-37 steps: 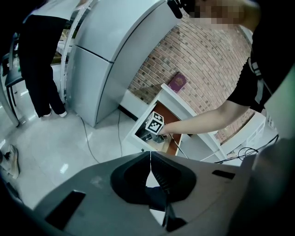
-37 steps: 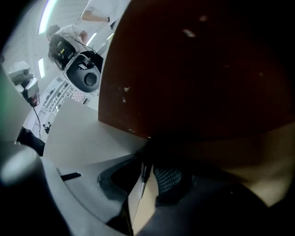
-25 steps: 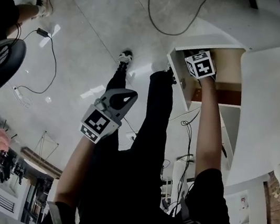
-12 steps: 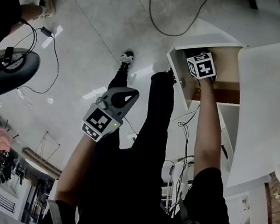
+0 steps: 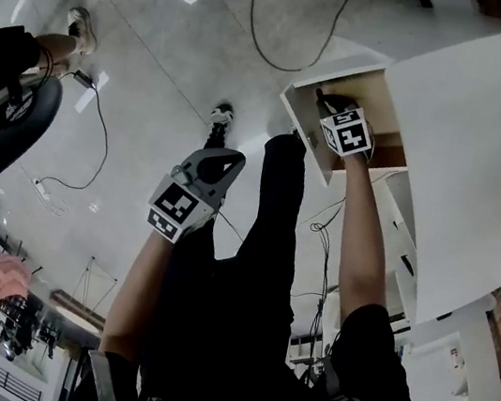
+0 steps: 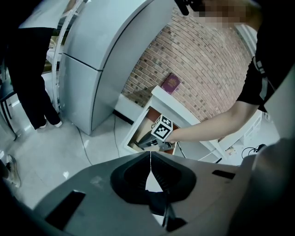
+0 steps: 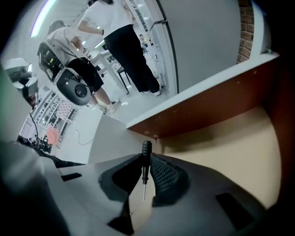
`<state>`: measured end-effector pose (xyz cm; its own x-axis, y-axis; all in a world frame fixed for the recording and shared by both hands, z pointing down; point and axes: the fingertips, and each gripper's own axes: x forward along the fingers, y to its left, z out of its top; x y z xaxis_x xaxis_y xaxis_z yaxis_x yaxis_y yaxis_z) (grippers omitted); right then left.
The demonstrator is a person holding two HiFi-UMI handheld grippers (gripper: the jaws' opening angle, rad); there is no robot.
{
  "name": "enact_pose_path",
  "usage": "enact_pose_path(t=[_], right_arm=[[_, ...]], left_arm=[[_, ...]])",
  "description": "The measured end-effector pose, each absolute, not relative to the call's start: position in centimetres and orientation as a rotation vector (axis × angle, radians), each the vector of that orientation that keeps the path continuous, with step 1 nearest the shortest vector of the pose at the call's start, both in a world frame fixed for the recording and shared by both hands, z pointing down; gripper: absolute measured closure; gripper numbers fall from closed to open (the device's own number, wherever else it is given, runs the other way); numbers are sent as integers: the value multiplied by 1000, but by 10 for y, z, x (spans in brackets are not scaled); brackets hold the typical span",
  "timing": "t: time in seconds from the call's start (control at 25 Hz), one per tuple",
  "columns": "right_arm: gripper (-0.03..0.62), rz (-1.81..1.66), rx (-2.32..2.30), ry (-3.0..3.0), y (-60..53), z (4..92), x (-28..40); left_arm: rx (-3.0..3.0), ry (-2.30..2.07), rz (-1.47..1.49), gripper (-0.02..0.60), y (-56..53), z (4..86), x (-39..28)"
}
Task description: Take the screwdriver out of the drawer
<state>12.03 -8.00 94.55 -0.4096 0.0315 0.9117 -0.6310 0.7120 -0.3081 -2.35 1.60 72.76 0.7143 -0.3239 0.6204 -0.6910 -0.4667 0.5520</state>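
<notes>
Black screwdriver is sitting pinched between the jaws of the right hand-held gripper, handle end pointing away and thin shaft running back toward the gripper body. It is hanging inside the open drawer, over the pale wooden floor. Left hand-held gripper is hovering clenched with nothing in it, well away over the room floor.

Risks I'm seeing:
- The pads are gripping a slim round handle, so it is likely to pivot or slide if the wrist tilts, and a drop is putting it back in the drawer.
- The handle tip is sitting near the dark drawer wall, so a slanted lift is risking a snag on it.
- The white tabletop is overhanging part of the drawer, so the gripper could be clipping it on the way up.

Counts: I'm seeing one screwdriver, one open drawer and two hand-held grippers, with only the right one loaded.
</notes>
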Motion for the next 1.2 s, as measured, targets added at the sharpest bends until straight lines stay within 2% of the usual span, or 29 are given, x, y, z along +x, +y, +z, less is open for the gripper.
enact_pose_path(t=[0.68, 1.0, 1.2], right_arm=[[484, 852, 686, -1969, -21, 746, 122], [484, 781, 872, -2100, -3, 634, 118], [482, 707, 939, -2149, 46, 588, 104]], left_arm=[[2147, -663, 623, 563, 45, 675, -35], [2286, -597, 601, 565, 35, 614, -31], [2357, -528, 526, 565, 40, 576, -20]])
